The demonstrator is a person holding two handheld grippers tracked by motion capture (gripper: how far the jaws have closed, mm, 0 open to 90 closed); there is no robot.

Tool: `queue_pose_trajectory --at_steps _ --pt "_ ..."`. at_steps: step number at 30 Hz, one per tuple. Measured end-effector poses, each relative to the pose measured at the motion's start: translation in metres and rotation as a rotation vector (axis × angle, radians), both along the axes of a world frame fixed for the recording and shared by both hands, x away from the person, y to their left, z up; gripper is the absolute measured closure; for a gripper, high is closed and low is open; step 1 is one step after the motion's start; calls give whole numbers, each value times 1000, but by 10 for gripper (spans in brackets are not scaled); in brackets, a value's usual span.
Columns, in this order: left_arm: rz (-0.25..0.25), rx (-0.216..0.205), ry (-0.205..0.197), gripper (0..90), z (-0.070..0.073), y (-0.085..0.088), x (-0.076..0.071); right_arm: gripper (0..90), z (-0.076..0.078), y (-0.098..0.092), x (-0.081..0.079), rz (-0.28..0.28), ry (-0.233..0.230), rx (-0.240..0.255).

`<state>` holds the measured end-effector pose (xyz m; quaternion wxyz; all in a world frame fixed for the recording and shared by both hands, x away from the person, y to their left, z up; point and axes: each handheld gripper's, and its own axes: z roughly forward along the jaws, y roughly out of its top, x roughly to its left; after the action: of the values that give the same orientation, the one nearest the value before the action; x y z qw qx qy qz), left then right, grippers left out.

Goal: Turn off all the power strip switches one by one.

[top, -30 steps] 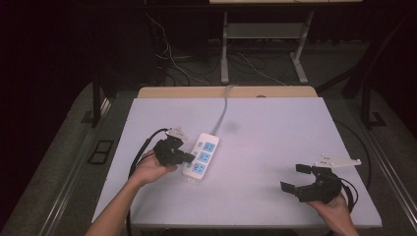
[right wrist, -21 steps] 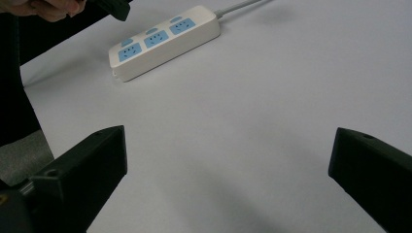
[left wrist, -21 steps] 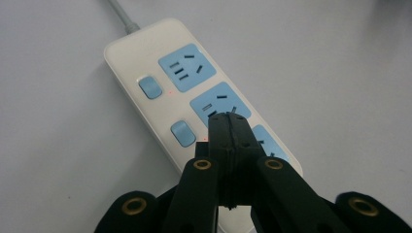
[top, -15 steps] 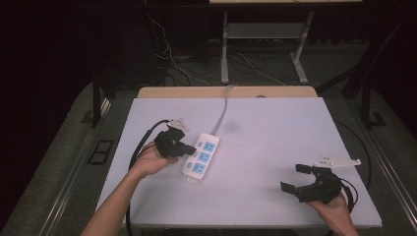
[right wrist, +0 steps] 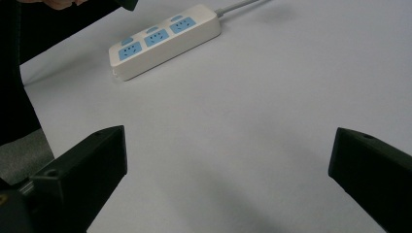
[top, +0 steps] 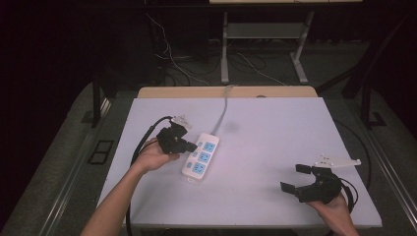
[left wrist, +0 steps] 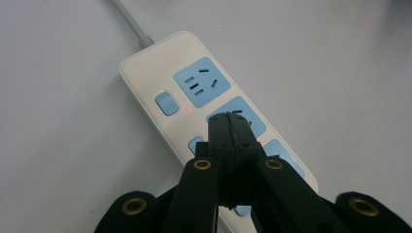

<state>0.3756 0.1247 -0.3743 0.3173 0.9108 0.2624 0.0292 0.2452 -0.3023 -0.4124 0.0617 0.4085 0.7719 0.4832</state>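
A white power strip (top: 201, 156) with three blue sockets lies left of the table's middle, its grey cord (top: 223, 110) running off toward the far edge. My left gripper (top: 193, 146) is shut with nothing between its jaws. In the left gripper view its joined tips (left wrist: 229, 121) hover over the middle socket of the power strip (left wrist: 160, 73), beside the strip's small blue switches (left wrist: 166, 103); I cannot tell whether they touch. My right gripper (top: 292, 178) rests open near the table's front right corner. Its jaws stand wide apart in the right gripper view (right wrist: 228, 160), with the power strip (right wrist: 165, 43) far ahead.
The white table (top: 275, 137) ends in a wooden strip at its far edge. Behind it are metal table legs and loose cables on the dark floor (top: 255, 69). A black cable trails from the left gripper off the table's left side (top: 140, 147).
The left hand has shifted a little toward the far side of the table, along the power strip's left edge. The right hand has stayed where it was.
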Motion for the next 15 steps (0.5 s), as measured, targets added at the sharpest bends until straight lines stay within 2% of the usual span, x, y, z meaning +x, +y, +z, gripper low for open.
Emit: queue_pose_trajectory --at_steps 15 --pt "0 15 5 893 -13 -4 10 4 -1 0 1 1 -2 0"
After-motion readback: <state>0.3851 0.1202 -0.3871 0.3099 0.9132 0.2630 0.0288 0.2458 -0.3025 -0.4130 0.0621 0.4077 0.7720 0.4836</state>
